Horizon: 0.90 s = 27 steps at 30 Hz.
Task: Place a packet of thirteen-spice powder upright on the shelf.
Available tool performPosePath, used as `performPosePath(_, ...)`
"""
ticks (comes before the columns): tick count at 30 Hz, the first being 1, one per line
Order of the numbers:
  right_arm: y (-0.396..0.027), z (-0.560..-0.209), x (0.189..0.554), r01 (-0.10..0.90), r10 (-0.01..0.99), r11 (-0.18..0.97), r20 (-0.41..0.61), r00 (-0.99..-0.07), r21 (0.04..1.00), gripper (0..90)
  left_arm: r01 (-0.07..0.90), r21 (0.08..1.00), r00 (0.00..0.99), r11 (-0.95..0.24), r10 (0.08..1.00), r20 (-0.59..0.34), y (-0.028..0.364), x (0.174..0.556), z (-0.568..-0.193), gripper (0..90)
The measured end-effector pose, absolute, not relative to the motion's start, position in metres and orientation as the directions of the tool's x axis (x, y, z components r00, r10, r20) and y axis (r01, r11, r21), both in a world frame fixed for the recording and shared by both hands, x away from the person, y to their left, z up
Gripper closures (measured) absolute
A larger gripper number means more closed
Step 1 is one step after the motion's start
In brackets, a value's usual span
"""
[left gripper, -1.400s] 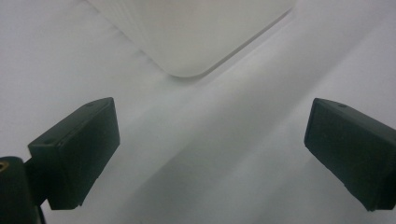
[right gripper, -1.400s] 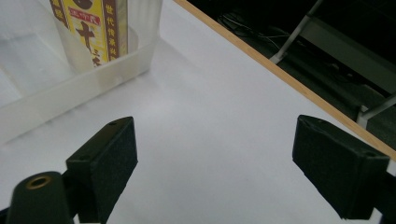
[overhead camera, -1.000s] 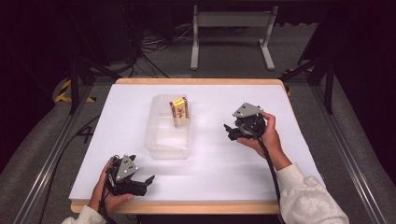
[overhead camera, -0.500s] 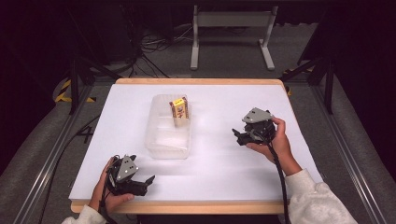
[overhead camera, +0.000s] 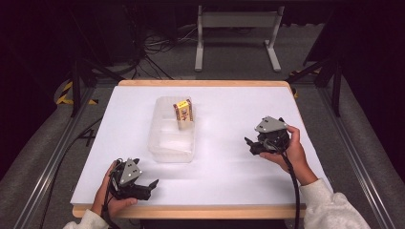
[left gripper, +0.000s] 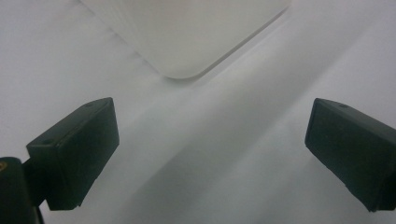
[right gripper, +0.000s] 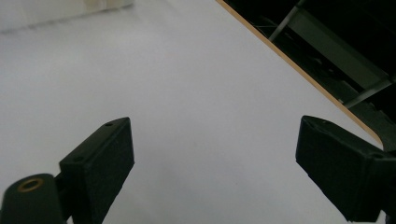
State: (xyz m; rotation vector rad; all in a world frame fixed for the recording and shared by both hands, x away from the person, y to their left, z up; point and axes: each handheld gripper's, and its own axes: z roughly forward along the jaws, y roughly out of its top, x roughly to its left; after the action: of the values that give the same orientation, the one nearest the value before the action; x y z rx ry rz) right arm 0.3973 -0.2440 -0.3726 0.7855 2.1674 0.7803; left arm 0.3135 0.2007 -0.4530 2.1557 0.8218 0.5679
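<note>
- Resting low at the near left corner of the table [overhead camera: 229, 191], the left gripper [overhead camera: 149, 185] sits in the person's left hand [overhead camera: 109, 193], its jaws pointing to the right along the white surface.
- From the left gripper view, its two black jaws stand wide apart with nothing between them, just bare white tabletop, and a rounded corner of the clear plastic container [left gripper: 187, 32] lies just ahead.
- Over on the right side, the right gripper [overhead camera: 249, 144] is held by the right hand [overhead camera: 286, 150], grey three-cornered plate on top, jaws aimed left toward the table's middle.
- The right gripper view shows those jaws spread wide too, empty, white surface between them and the table's wooden edge [right gripper: 299, 70] running off to the upper right.
- Centre-left on the table, the clear plastic container [overhead camera: 173, 131] lies well apart from both grippers.
- Inside its far end, a small yellow box [overhead camera: 183, 113] stands upright against the right-hand wall.
- A cable trails back from the right gripper along the person's white sleeve [overhead camera: 329, 210].
</note>
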Motion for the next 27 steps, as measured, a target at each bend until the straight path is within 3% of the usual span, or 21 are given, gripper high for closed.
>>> performPosePath(27, -0.286, -0.398, 0.369, 0.323, 0.726, 0.624, -0.376, -0.576, 0.711, 11.4, 0.375, 0.766, 0.701, -0.522, 0.701, 0.134, 0.199, 0.314, -0.454, 3.5)
